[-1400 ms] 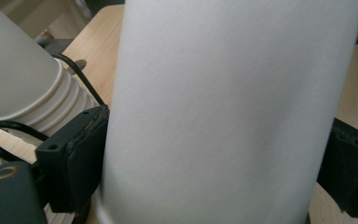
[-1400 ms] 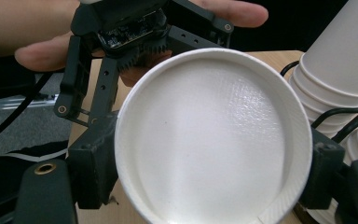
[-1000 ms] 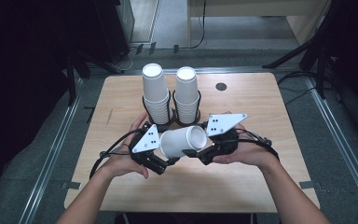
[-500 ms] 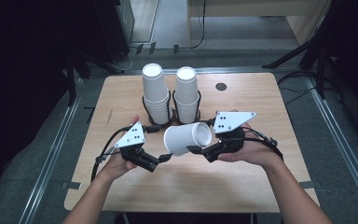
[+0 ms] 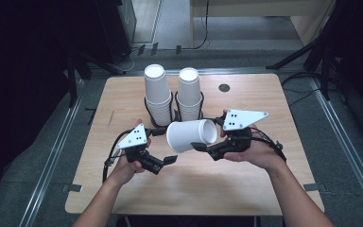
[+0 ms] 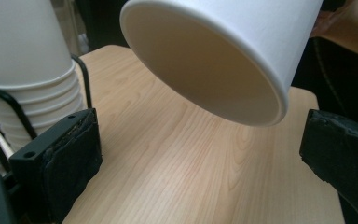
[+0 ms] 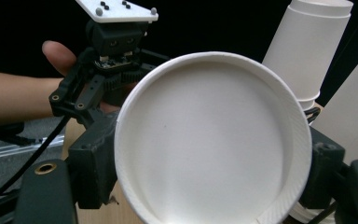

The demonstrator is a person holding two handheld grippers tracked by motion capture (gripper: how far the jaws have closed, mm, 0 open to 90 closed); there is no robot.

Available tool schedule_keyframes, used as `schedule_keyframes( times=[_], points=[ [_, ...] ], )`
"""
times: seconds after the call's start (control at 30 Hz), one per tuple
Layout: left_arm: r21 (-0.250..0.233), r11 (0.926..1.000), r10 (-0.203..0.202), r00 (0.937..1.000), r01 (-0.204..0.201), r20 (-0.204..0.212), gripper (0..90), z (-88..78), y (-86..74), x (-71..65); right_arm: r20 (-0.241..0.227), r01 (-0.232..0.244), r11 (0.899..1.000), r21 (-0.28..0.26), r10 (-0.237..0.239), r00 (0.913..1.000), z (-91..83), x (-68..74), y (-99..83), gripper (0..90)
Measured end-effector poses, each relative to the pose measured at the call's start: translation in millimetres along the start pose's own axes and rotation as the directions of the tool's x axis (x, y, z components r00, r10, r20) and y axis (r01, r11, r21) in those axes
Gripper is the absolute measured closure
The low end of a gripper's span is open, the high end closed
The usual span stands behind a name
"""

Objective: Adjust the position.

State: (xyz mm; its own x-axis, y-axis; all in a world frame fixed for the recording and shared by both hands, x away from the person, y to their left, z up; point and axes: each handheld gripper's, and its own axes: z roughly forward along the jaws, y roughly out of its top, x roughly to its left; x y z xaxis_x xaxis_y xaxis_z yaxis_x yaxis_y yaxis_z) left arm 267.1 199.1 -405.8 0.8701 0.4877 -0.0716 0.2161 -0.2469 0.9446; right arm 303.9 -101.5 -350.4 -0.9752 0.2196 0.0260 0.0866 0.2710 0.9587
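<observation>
At the centre of the high view, the right gripper (image 5: 203, 147) clasps a single white paper cup (image 5: 191, 135) lying on its side in the air above the light wooden table (image 5: 264, 189), its bottom disc facing right toward that gripper and its open mouth facing left. In the right gripper view the jaws sit against either side of the cup's base. The left gripper (image 5: 167, 161), lower left of centre, is released: in the left gripper view its jaws stand wide apart with bare table between them and the cup's open rim (image 6: 205, 70) hanging above, touching neither jaw.

Behind, at upper centre, two stacks of white paper cups (image 5: 157, 92) stand upside down in a black wire holder (image 5: 163, 124).

The likely risk is crushing: the thin cup wall could buckle if the squeeze tightens, or the smooth tapered cup could slip out and roll off the table if it loosens.

No brand, label or writing is readable on anything.
</observation>
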Motion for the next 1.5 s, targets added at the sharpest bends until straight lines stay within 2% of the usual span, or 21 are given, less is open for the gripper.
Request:
schedule_keyframes(
  times=[0.13, 0.3, 0.37, 0.6, 0.73, 0.8, 0.87, 1.13, 1.5],
  points=[
    [-0.023, 0.9997, -0.009, 0.9996, 0.009, 0.025, 0.0, 5.3, -1.7, -1.5, -0.021, -0.015, 0.999, -0.04, 0.014, 0.9997, -3.9, -0.1, 1.8, 23.5],
    [-0.032, 0.9992, -0.025, 0.9991, 0.026, 0.034, 0.0, 11.8, -3.3, -2.9, -0.035, -0.028, 0.998, -0.064, 0.026, 0.999, -7.1, -1.3, -0.1, 23.5],
    [-0.037, 0.999, -0.025, 0.999, 0.027, 0.036, 0.0, 12.4, -2.8, -3.3, -0.038, -0.031, 0.997, -0.065, 0.029, 0.9989, -7.6, -1.7, -0.6, 23.5],
    [-0.104, 0.9942, -0.022, 0.9974, 0.029, 0.069, 0.0, 13.4, 1.6, -6.7, -0.052, -0.048, 0.996, -0.074, 0.044, 0.9977, -8.0, -0.8, 2.0, 23.5],
    [-0.12, 0.9924, -0.02, 0.997, 0.029, 0.075, 0.0, 11.5, 1.5, -5.8, -0.065, -0.047, 0.996, -0.076, 0.042, 0.997, -4.7, 1.4, 2.9, 23.5],
    [-0.138, 0.9892, -0.036, 0.9937, 0.05, 0.106, 0.0, 9.5, 0.6, -4.1, -0.074, -0.049, 0.996, -0.073, 0.043, 0.9963, -2.3, 1.8, 2.6, 23.5],
    [-0.149, 0.9871, -0.042, 0.9928, 0.059, 0.113, 0.0, 8.6, 0.4, -2.6, -0.076, -0.052, 0.996, -0.07, 0.047, 0.996, 0.1, 1.6, 1.8, 23.5],
    [-0.154, 0.9869, -0.031, 0.9942, 0.047, 0.103, 0.0, 9.6, 2.6, -2.2, -0.105, -0.072, 0.994, -0.082, 0.063, 0.9925, 2.3, 2.1, -1.0, 23.5],
    [-0.155, 0.9876, -0.009, 0.9947, 0.025, 0.102, 0.0, 16.6, 5.6, -9.1, -0.131, -0.073, 0.994, -0.081, 0.062, 0.9895, 7.0, 5.7, -2.2, 23.6]
  ],
)
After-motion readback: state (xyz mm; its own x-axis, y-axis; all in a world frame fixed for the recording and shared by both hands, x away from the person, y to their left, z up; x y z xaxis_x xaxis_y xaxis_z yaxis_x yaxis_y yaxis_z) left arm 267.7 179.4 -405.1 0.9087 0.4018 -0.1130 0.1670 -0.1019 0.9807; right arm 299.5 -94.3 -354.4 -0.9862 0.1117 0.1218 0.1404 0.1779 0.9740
